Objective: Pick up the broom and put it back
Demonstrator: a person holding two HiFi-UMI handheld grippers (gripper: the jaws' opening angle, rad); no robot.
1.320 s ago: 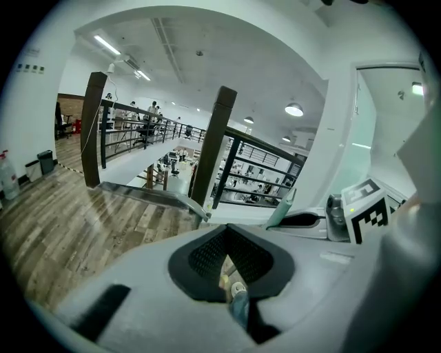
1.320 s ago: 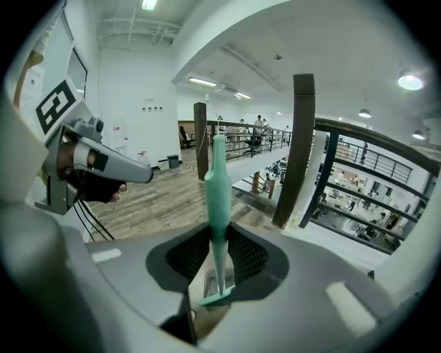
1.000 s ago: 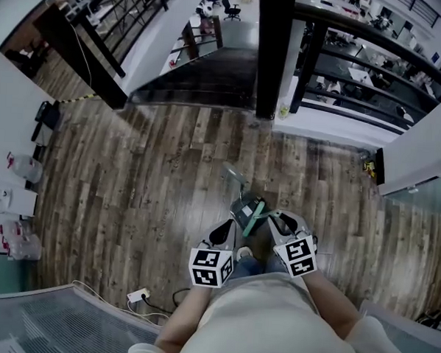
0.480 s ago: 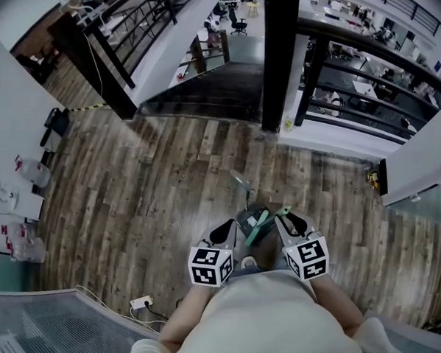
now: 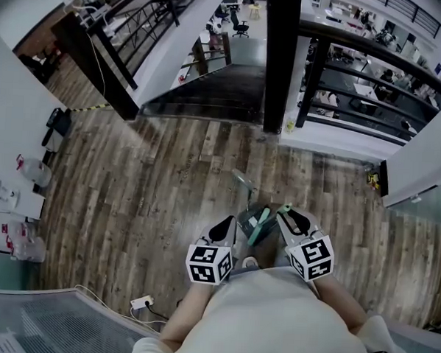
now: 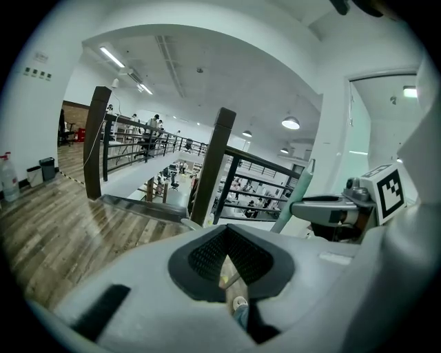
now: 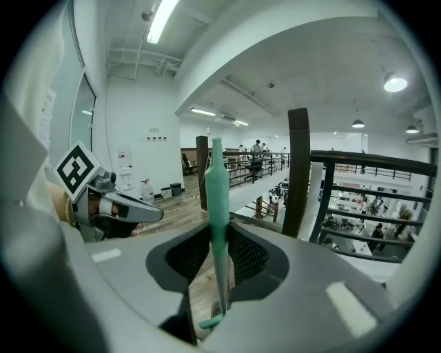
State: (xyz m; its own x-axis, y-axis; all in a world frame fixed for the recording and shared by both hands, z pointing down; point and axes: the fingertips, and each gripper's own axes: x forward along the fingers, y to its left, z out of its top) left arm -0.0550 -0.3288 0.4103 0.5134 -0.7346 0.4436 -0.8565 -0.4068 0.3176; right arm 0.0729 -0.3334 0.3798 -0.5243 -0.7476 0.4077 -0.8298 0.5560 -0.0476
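Broom, clamped in right gripper fingers, is lifted higher than a second ago; left gripper fingers are closed, empty. Put-back remains.

I can't read a single word, number or brand name from here. The cube on the left tongs and its twin on the right tongs carry only black-and-white square patterns. The small notices on the far white wall are too tiny to read.
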